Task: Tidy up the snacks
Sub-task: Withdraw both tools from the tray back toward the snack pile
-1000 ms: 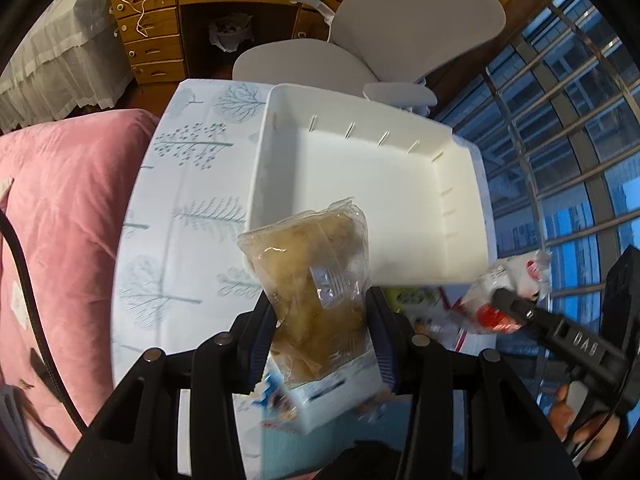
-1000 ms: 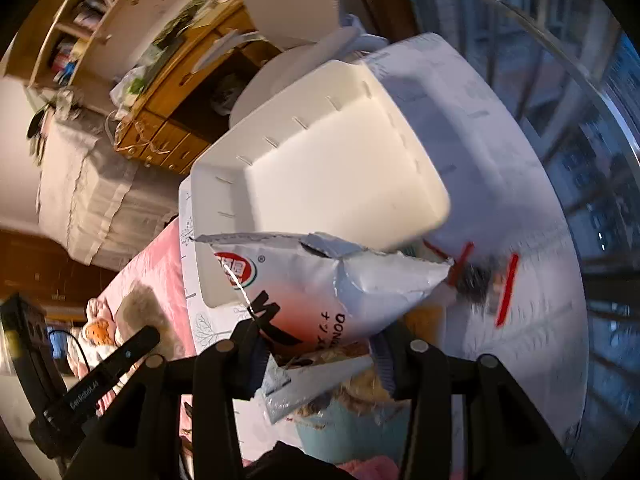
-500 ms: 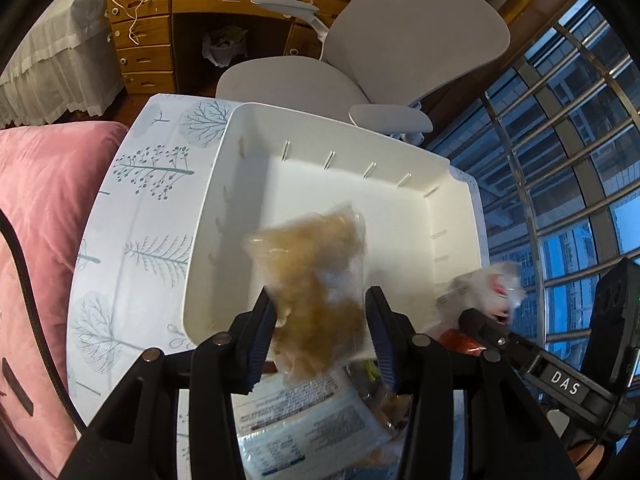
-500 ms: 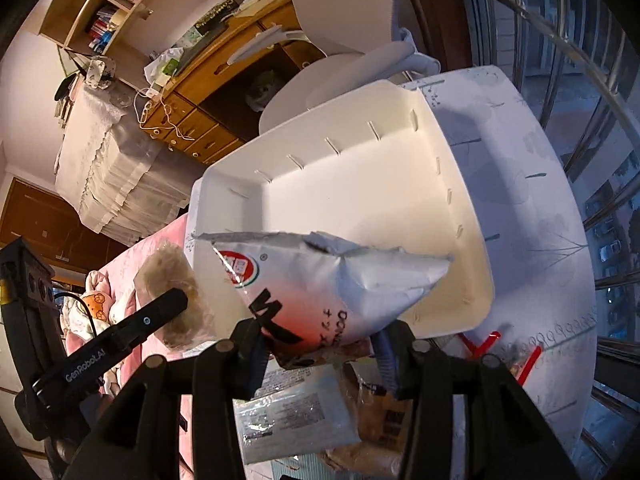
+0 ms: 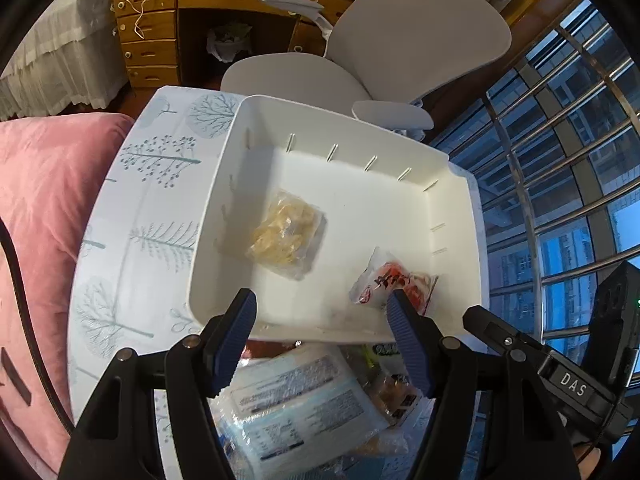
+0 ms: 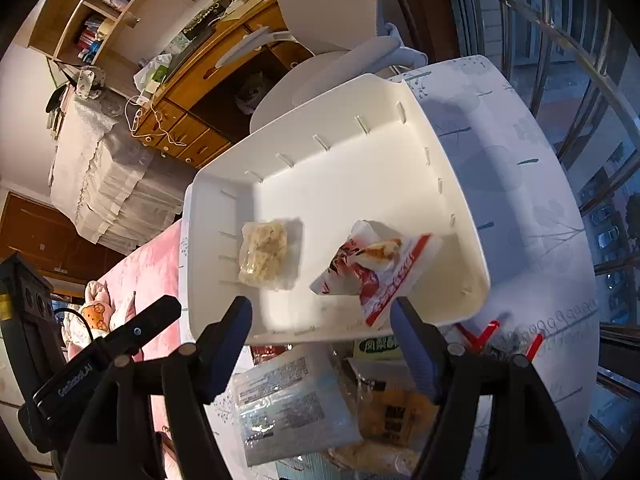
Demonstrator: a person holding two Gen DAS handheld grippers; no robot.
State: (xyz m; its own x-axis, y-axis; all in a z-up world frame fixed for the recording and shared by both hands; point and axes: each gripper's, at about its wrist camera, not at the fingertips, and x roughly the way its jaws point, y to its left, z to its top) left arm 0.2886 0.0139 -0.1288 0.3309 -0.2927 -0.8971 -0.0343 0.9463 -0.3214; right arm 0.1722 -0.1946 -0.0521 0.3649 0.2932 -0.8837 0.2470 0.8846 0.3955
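Both grippers, left and right, have just been opening, nothing between the fingers; only the right view shows a bookshelf, upper left.

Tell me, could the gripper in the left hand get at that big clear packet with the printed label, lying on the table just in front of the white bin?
Probably yes. The left gripper is open and empty, its jaws having just opened, and the clear packet lies right beneath it, outside the white bin, with nothing on top of it.
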